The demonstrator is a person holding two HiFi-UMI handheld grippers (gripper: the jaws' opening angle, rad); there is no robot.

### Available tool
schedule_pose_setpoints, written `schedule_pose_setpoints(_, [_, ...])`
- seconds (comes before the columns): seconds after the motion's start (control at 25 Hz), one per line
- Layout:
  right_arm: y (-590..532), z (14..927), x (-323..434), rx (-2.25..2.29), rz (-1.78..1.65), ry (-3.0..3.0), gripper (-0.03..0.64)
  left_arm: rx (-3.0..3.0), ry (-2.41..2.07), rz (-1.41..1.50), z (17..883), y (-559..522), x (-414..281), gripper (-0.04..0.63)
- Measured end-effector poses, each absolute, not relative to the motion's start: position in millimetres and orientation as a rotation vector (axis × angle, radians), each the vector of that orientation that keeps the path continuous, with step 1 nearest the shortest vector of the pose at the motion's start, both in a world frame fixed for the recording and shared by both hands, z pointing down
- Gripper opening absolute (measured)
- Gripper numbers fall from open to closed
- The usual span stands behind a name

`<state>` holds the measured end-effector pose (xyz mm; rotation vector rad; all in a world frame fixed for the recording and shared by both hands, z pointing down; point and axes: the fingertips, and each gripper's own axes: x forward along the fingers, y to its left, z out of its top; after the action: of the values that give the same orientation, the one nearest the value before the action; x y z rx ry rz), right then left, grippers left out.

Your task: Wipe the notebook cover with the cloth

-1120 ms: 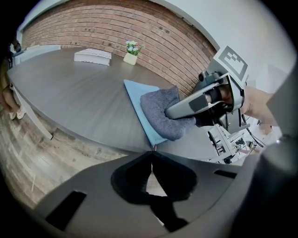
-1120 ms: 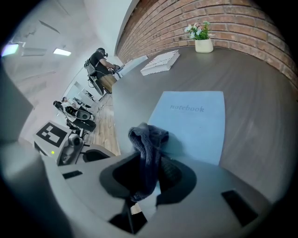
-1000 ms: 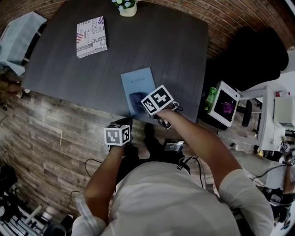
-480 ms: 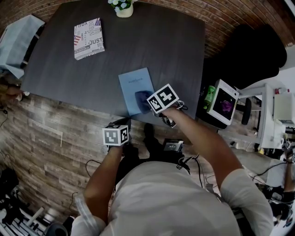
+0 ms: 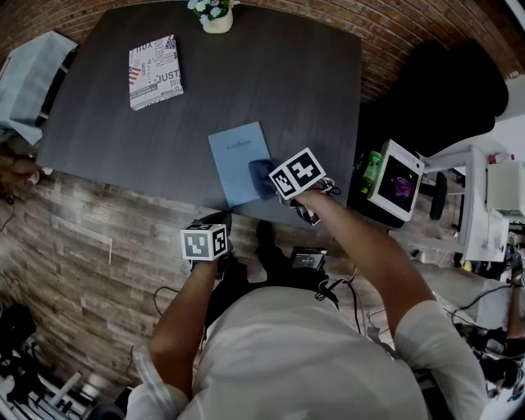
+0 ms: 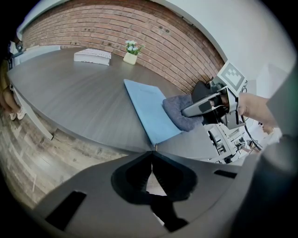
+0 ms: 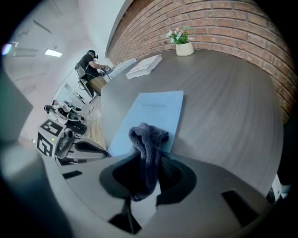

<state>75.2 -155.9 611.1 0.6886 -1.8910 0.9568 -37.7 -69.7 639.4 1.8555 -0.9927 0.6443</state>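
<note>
Right gripper [image 7: 148, 174]: my jaws are clamped on the dark cloth [image 7: 148, 139], which rests on the near right edge of the blue notebook [image 7: 156, 109]. The notebook lies closed and flat by the front edge of the table [image 5: 295, 90]. Left gripper [image 6: 151, 160]: jaws together, nothing between them, held just off that edge.

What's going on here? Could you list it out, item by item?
notebook: light blue, flat near the table's front edge
cloth: dark, bunched, on the notebook's right edge
right tongs: shut on the cloth
left tongs: shut, empty, short of the table
also there: printed book, potted plant, far side
</note>
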Motion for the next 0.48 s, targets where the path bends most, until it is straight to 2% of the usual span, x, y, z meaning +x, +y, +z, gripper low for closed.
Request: schedule_pose_setpoints(0.48, [-163, 608, 99, 0.754, 0.938, -1.856, 0.095, 1.863, -0.978, 0.659, 638, -70, -37, 0.011])
